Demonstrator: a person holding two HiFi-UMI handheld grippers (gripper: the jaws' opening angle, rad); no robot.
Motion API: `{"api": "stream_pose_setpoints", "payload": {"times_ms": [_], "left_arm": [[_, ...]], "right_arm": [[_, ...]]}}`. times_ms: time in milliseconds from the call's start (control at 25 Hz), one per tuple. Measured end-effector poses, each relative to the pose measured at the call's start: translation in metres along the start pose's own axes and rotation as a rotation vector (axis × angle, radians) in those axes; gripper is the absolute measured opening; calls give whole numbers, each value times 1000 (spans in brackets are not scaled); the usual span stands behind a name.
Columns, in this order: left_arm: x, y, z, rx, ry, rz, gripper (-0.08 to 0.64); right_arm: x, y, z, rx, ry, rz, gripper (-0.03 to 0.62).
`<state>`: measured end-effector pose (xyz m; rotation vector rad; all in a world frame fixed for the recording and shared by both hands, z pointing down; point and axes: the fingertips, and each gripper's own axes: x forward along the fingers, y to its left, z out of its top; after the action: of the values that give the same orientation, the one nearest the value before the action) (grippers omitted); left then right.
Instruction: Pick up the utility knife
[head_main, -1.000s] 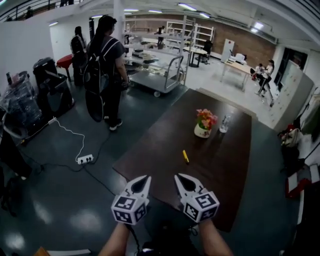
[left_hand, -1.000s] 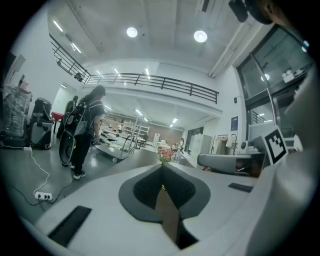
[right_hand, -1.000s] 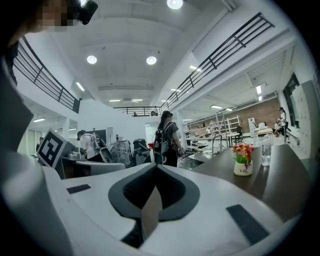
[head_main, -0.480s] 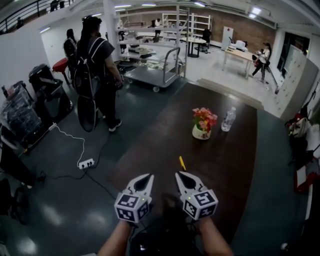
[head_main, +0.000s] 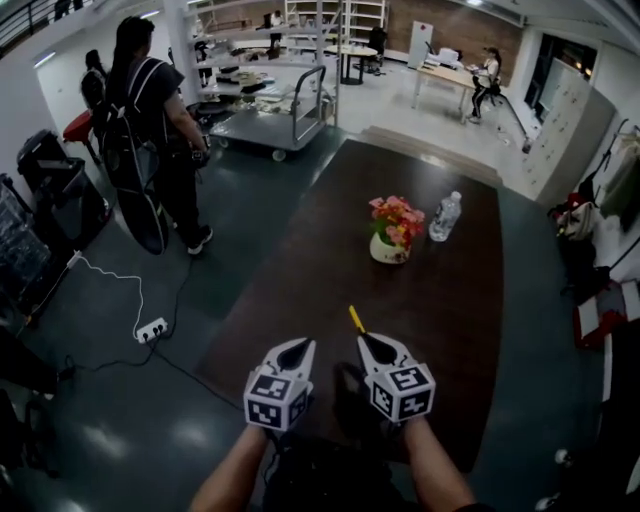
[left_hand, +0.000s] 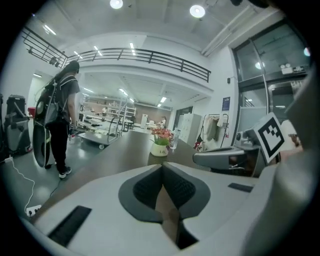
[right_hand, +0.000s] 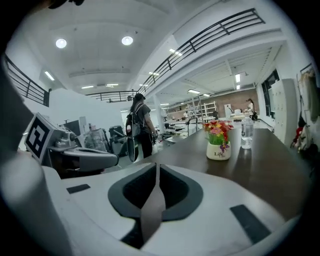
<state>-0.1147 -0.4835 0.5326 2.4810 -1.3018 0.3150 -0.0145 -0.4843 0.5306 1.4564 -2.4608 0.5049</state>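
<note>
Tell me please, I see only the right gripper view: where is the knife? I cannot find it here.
Observer: In the head view the knife lies on the table, just ahead of the right gripper.
Operator: Is it before the vase?
Observer: Yes, it lies between the grippers and the vase.
Operator: And the left gripper?
Observer: Its own view shows the left gripper shut and empty.

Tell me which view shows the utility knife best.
Head view. The yellow utility knife lies in plain sight on the dark table, just ahead of the right gripper. Neither gripper view shows it: each looks over its own shut jaws at the tabletop and the flower pot.
</note>
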Motion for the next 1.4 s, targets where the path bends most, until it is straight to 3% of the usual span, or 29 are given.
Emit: {"api": "stream_pose_setpoints", "payload": {"times_ms": [360,480,840,1080,1200,1400], "left_arm": [[51,12,-24,14,104,-108,6],[61,13,-29,10,128,-128,6],[73,16,-41,-27,169,-132,6],[72,17,-44,-44,179,-129,6],[69,19,-44,-51,175,-119,6],[63,25,-39,-59,159,-99,6]], "right_arm": [[52,-51,-52,3,159,-147,137],[68,-62,-69,-15,215,-173,150],[101,-91,-106,-34,353,-241,152],[112,-88,-115,-59,414,-227,150],[111,-93,-117,-86,427,-246,69],[108,-84,-122,-126,460,-211,67]]}}
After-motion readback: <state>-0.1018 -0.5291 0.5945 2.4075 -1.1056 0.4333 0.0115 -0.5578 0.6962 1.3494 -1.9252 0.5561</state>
